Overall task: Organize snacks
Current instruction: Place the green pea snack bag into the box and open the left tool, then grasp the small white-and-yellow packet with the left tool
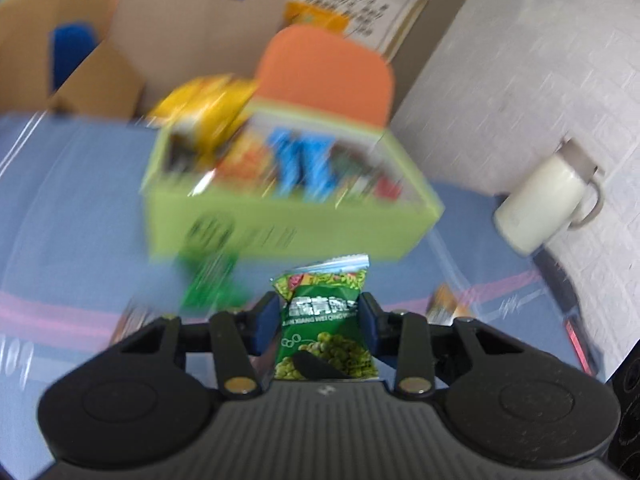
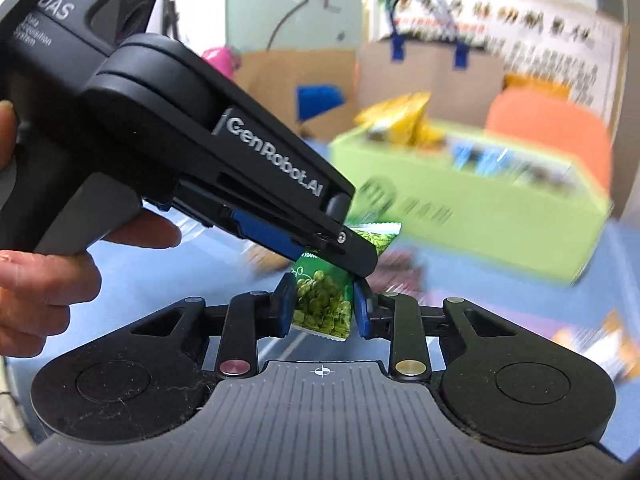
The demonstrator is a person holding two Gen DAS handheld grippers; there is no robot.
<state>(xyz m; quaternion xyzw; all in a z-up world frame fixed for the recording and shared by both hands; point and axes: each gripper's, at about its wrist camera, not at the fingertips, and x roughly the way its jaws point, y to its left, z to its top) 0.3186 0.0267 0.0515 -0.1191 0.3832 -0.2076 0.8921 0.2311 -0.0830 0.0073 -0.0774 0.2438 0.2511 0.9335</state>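
A green pea snack packet [image 1: 320, 340] sits upright between the blue pads of my left gripper [image 1: 320, 304], which is shut on it above the blue table. In the right wrist view the left gripper [image 2: 362, 258] reaches in from the upper left, a hand [image 2: 40, 272] on its handle. The same packet [image 2: 320, 300] hangs from its tip. My right gripper [image 2: 322, 308] has its pads against the side edges of the packet's lower half. Beyond stands the light green box [image 1: 280, 224] [image 2: 480, 232], open and filled with several snack packs.
An orange flap [image 1: 328, 72] rises behind the box. Another green packet [image 1: 212, 284] lies in front of it, and an orange one [image 1: 444, 304] to the right. A white mug [image 1: 540, 204] stands by the wall at the right. Brown paper bags [image 1: 192, 20] stand behind.
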